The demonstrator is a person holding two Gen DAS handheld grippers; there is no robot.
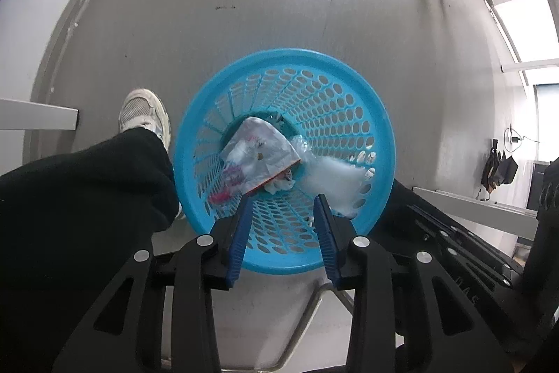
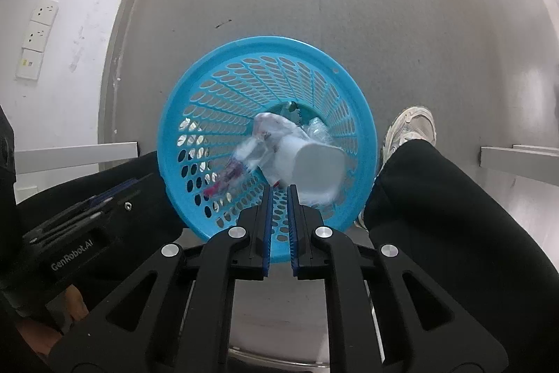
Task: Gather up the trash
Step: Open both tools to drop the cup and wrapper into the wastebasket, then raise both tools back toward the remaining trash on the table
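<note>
A blue perforated trash basket (image 1: 279, 58) stands on the grey floor, seen from above in both views (image 2: 244, 46). Inside lie a crumpled plastic wrapper (image 1: 260, 151), clear plastic and a blurred white piece (image 1: 332, 179). In the right wrist view a white cup-like item (image 2: 314, 166) appears blurred over the basket, just beyond my right gripper (image 2: 280, 187), whose jaws stand a narrow gap apart and hold nothing. My left gripper (image 1: 283, 198) is open and empty above the basket's near rim.
The person's black trouser legs and white sneakers (image 1: 145, 110) flank the basket (image 2: 412, 128). White table legs (image 1: 38, 114) and a wall with sockets (image 2: 38, 23) stand to the left. Shelving and umbrellas (image 1: 498, 168) are at the right.
</note>
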